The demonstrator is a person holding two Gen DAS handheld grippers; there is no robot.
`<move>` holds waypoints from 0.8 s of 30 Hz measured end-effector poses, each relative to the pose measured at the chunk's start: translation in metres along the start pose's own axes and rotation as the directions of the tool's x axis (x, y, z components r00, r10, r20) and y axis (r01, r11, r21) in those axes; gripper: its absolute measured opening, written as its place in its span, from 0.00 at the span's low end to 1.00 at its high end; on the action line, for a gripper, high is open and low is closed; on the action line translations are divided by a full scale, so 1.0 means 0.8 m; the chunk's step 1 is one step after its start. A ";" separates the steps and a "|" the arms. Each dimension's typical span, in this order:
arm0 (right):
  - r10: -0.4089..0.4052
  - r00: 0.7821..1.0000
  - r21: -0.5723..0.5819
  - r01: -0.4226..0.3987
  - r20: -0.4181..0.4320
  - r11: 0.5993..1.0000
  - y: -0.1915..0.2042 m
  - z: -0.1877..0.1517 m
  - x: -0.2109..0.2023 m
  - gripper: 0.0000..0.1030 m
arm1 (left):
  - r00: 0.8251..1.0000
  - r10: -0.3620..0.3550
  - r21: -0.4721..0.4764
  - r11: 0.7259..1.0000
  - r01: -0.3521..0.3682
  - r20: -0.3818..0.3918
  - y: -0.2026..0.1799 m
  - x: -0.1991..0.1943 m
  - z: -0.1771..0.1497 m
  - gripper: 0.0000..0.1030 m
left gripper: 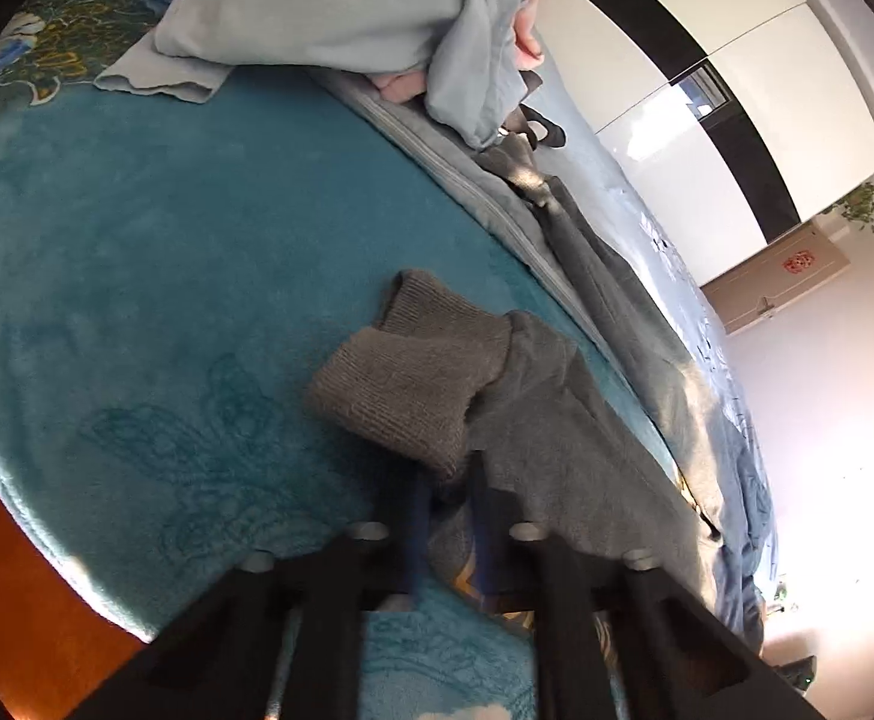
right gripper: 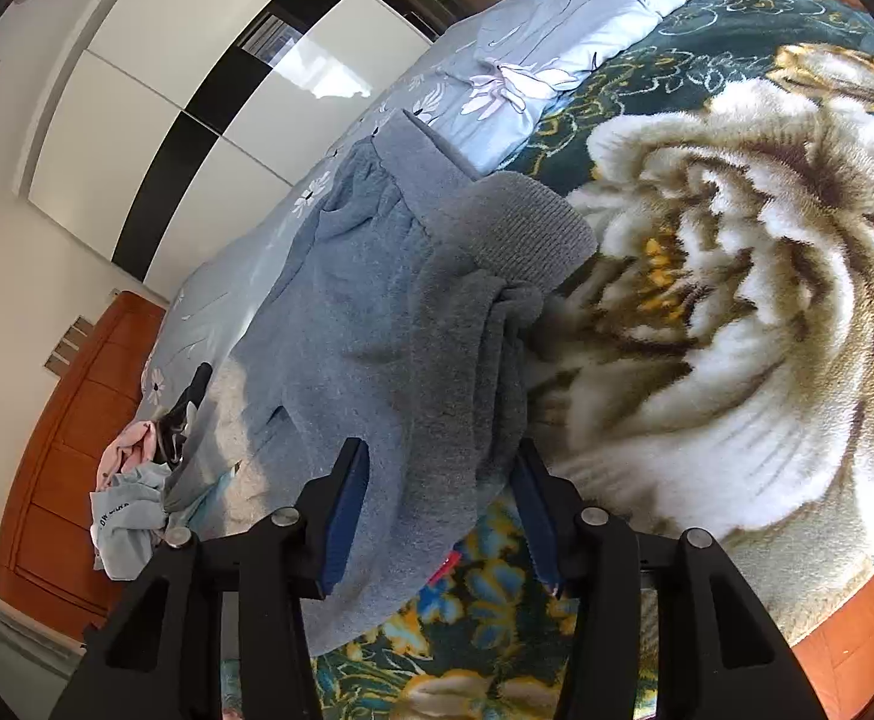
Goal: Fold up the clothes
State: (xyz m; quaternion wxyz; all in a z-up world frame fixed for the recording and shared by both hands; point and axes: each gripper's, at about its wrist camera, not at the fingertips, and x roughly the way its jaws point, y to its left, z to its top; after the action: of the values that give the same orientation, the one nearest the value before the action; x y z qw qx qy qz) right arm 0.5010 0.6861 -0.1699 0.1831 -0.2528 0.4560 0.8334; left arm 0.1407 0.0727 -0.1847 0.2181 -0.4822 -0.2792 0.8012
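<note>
Nearest in the left wrist view, the left gripper (left gripper: 446, 510) is seen with its jaws drawn close together at the lower edge of a ribbed cuff (left gripper: 401, 396) of the grey sweatpants (left gripper: 563, 444); they are judged clenched on that edge, though the contact itself is lost in shadow. In the right wrist view, the right gripper (right gripper: 440, 510) is seen with its blue-padded jaws standing either side of a bunched fold of the same grey sweatpants (right gripper: 377, 348), with a gap visible beside the left pad, so the cloth is straddled rather than squeezed. The garment is spread on the bed, across a plush blanket (left gripper: 137, 252) that is teal in one view and patterned with a large pale flower (right gripper: 737, 276) in the other. The fleece is judged soft, limp and light, prone to sagging, and best taken at the firmer ribbed cuffs or waistband. Farther off, a light blue garment (left gripper: 329, 6) and a person's hand (left gripper: 527, 30) are shown only by the left view, while a floral duvet (right gripper: 527, 54) is shown clearly only by the right view.
</note>
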 end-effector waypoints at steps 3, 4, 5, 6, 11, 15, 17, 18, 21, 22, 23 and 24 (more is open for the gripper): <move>0.027 1.000 0.001 -0.027 -0.015 1.000 0.003 0.005 -0.005 0.09 | 0.996 -0.084 -0.030 0.996 0.084 0.003 0.000 -0.013 0.014 0.08; 0.061 0.998 0.008 -0.061 -0.008 0.998 0.006 0.011 -0.011 0.09 | 0.993 -0.114 -0.034 0.993 0.114 0.008 -0.005 -0.019 0.024 0.08; 0.094 0.996 0.015 -0.094 -0.001 0.995 0.009 0.018 -0.017 0.09 | 0.990 -0.143 -0.038 0.989 0.144 0.014 -0.011 -0.025 0.035 0.08; 0.127 0.992 0.021 -0.127 0.007 0.992 0.012 0.024 -0.023 0.09 | 0.985 -0.173 -0.041 0.984 0.174 0.019 -0.016 -0.031 0.046 0.08; 0.225 0.973 0.020 -0.226 0.055 0.974 0.061 0.087 -0.031 0.08 | 0.980 -0.200 -0.082 0.976 0.200 0.012 -0.075 -0.012 0.133 0.08; 0.176 0.983 0.001 -0.177 0.041 0.984 0.115 0.152 0.008 0.08 | 0.997 -0.074 -0.100 0.992 0.072 -0.017 -0.125 0.040 0.206 0.09; 0.136 0.990 -0.008 -0.136 0.024 0.991 0.138 0.183 0.035 0.08 | 0.999 -0.011 -0.099 0.995 0.007 -0.034 -0.144 0.077 0.233 0.09; 0.117 0.993 -0.003 -0.117 0.011 0.993 0.145 0.197 0.053 0.08 | 0.999 0.017 -0.099 0.995 -0.021 -0.047 -0.152 0.097 0.246 0.09; 0.059 0.998 0.027 -0.058 -0.027 0.998 0.155 0.236 0.109 0.08 | 0.990 0.098 -0.109 0.988 -0.109 -0.100 -0.158 0.159 0.273 0.09; 0.037 0.998 0.033 -0.035 -0.041 0.999 0.156 0.246 0.128 0.09 | 0.986 0.123 -0.111 0.984 -0.136 -0.116 -0.157 0.179 0.280 0.09; 0.015 0.999 0.031 -0.013 -0.052 0.999 0.157 0.255 0.146 0.09 | 0.981 0.146 -0.110 0.981 -0.160 -0.128 -0.156 0.196 0.285 0.09; -0.014 0.998 0.020 0.015 -0.063 1.000 0.158 0.262 0.163 0.09 | 0.977 0.164 -0.106 0.978 -0.178 -0.134 -0.155 0.210 0.288 0.10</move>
State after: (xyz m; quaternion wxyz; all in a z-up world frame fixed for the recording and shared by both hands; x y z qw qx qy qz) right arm 0.2744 0.8092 -0.0665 0.1773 -0.2804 0.4682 0.8190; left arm -0.1291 0.2147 -0.1254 0.1367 -0.5656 -0.2689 0.7675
